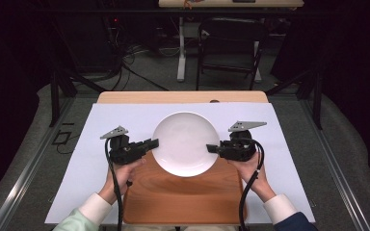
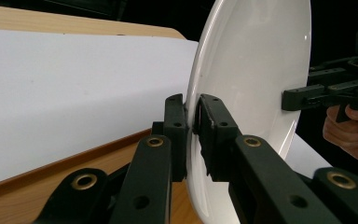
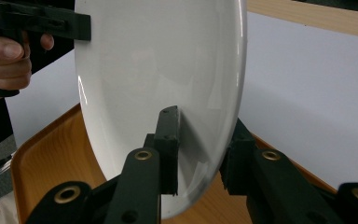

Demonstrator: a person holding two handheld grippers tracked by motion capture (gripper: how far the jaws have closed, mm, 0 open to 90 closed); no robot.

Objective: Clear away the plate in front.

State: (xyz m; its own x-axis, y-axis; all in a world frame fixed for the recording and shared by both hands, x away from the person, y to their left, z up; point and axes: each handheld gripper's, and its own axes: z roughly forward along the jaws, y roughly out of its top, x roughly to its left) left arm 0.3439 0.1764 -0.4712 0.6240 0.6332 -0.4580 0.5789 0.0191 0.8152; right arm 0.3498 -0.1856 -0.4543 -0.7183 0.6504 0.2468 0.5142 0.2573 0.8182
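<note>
A round white plate hangs level between my two grippers, over the far edge of a wooden tray. My left gripper is shut on the plate's left rim. In the left gripper view its jaws pinch the thin edge of the plate. My right gripper is shut on the opposite rim. In the right gripper view its jaws stand on either side of the plate. The tray lies just beneath.
A white sheet covers the table under the tray. Beyond the far table edge stand a dark folding chair and a white desk leg. Cables lie on the floor.
</note>
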